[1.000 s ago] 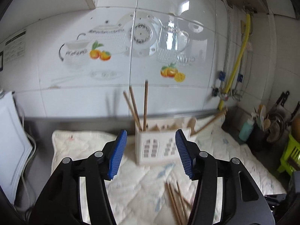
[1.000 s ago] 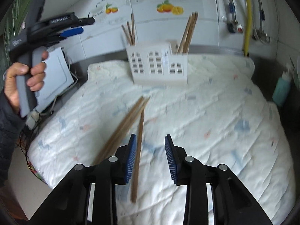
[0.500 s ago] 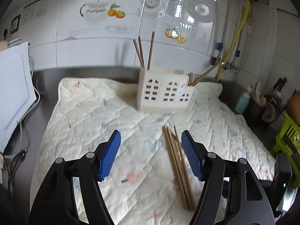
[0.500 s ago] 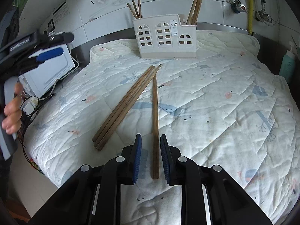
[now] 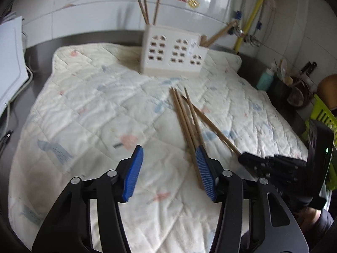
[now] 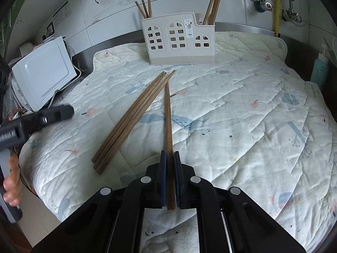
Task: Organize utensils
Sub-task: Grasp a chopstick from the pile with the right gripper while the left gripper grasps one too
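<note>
A white house-shaped utensil holder (image 6: 179,40) (image 5: 170,52) stands at the back of the quilted mat (image 6: 252,126), with chopsticks upright in its left and right compartments. My right gripper (image 6: 170,158) (image 5: 242,158) is shut on the near end of a wooden chopstick (image 6: 167,113) (image 5: 212,126) that lies pointing toward the holder. A bundle of three chopsticks (image 6: 134,118) (image 5: 185,118) lies slantwise to its left. My left gripper (image 5: 168,149) (image 6: 65,110) hangs low over the mat, jaws closing. The bundle's near ends lie just inside its right finger, and the pads press on nothing.
A white appliance (image 6: 42,73) with cables stands off the mat's left edge. To the right are a teal bottle (image 6: 320,69), a dark pot of utensils (image 5: 282,86) and a green rack (image 5: 322,116). A yellow pipe (image 6: 277,6) runs up the tiled wall.
My left gripper has dropped from facing the wall to low over the mat near the bundle. My right gripper has closed its jaws onto the single chopstick.
</note>
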A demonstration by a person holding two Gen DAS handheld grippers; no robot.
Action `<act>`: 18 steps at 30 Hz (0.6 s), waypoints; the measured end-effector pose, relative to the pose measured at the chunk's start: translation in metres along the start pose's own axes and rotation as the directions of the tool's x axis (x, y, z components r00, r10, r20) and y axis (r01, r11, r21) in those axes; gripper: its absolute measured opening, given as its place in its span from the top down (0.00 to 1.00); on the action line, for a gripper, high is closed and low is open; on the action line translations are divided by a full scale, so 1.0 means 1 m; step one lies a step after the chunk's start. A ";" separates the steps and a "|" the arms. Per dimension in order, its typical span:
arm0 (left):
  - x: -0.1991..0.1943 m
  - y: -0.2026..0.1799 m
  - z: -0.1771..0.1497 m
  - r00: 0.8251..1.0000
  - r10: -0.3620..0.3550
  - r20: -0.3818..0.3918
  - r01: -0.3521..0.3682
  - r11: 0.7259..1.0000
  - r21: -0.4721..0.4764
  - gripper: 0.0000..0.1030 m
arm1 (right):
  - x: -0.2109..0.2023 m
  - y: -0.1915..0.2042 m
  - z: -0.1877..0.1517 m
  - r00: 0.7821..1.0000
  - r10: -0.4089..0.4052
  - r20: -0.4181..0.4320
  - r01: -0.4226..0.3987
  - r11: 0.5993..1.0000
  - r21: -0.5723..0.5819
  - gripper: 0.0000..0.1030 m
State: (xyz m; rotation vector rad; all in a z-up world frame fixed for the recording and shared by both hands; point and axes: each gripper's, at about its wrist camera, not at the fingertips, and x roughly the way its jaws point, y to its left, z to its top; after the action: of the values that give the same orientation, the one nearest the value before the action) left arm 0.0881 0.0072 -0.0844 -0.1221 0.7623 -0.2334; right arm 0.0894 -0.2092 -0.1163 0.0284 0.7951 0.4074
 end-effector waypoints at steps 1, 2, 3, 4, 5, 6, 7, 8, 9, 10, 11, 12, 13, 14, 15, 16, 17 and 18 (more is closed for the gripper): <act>0.004 -0.003 -0.003 1.000 -0.006 -0.015 0.006 1.000 0.004 0.55 | -0.001 -0.001 0.000 1.000 0.001 0.000 -0.001 1.000 0.002 0.94; 0.008 -0.006 -0.007 0.999 -0.016 -0.030 0.017 1.000 0.008 0.57 | -0.001 -0.002 -0.001 1.000 0.001 0.000 -0.001 1.000 0.003 0.94; 0.011 -0.010 -0.012 0.999 -0.024 -0.045 0.024 1.000 0.016 0.59 | -0.002 -0.002 -0.002 1.000 -0.001 0.000 0.001 1.000 0.002 0.94; 0.014 -0.013 -0.015 0.998 -0.028 -0.054 0.029 0.999 0.022 0.60 | -0.003 -0.003 -0.003 1.000 -0.002 0.001 0.002 1.000 0.001 0.94; 0.017 -0.018 -0.019 0.997 -0.036 -0.067 0.038 0.999 0.031 0.60 | -0.003 -0.003 -0.003 1.000 -0.001 0.001 0.001 1.000 0.003 0.94; 0.018 -0.020 -0.022 0.997 -0.038 -0.072 0.040 0.998 0.037 0.62 | -0.004 -0.004 -0.004 1.000 0.002 0.000 -0.002 1.000 0.007 0.94; 0.019 -0.023 -0.024 0.996 -0.037 -0.076 0.041 0.998 0.045 0.64 | -0.004 -0.005 -0.004 1.000 0.004 0.000 -0.004 1.000 0.011 0.94; 0.021 -0.025 -0.025 0.996 -0.033 -0.084 0.037 0.998 0.054 0.66 | -0.004 -0.006 -0.005 1.000 0.008 0.001 -0.008 1.000 0.016 0.94; 0.022 -0.026 -0.027 0.996 -0.026 -0.087 0.032 0.998 0.060 0.66 | -0.005 -0.007 -0.005 1.000 0.012 0.001 -0.012 1.000 0.021 0.94; 0.023 -0.027 -0.028 0.996 -0.020 -0.089 0.026 0.998 0.066 0.66 | -0.005 -0.007 -0.005 1.000 0.013 0.002 -0.013 1.000 0.024 0.94; 0.024 -0.028 -0.029 0.996 -0.013 -0.090 0.020 0.997 0.072 0.67 | -0.005 -0.007 -0.005 1.000 0.014 0.002 -0.014 1.000 0.025 0.94; 0.025 -0.029 -0.029 0.996 -0.009 -0.093 0.017 0.997 0.076 0.69 | -0.005 -0.007 -0.005 1.000 0.015 0.002 -0.015 1.000 0.025 0.94; 0.025 -0.028 -0.029 0.995 -0.009 -0.095 0.016 0.997 0.077 0.69 | -0.005 -0.008 -0.006 1.000 0.016 0.002 -0.016 1.000 0.026 0.94; 0.026 -0.028 -0.030 0.995 -0.005 -0.097 0.012 0.997 0.079 0.71 | -0.005 -0.008 -0.006 1.000 0.017 0.002 -0.018 0.999 0.028 0.94; 0.027 -0.027 -0.030 0.995 0.000 -0.098 0.008 0.997 0.080 0.72 | -0.005 -0.009 -0.006 1.000 0.020 0.003 -0.020 0.999 0.031 0.94; 0.028 -0.027 -0.030 0.995 0.003 -0.097 0.005 0.997 0.081 0.72 | -0.005 -0.009 -0.006 1.000 0.021 0.003 -0.021 0.999 0.033 0.94; 0.028 -0.027 -0.031 0.995 0.006 -0.095 0.002 0.996 0.084 0.72 | -0.006 -0.009 -0.006 1.000 0.021 0.003 -0.021 0.999 0.034 0.94; 0.029 -0.028 -0.031 0.995 0.011 -0.095 -0.002 0.996 0.090 0.72 | -0.006 -0.009 -0.006 1.000 0.021 0.003 -0.022 0.999 0.034 0.94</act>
State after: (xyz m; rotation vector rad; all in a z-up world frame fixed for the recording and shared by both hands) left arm 0.0818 -0.0281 -0.1206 -0.0238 0.8454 -0.2684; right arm 0.0845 -0.2201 -0.1184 0.0695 0.7996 0.4140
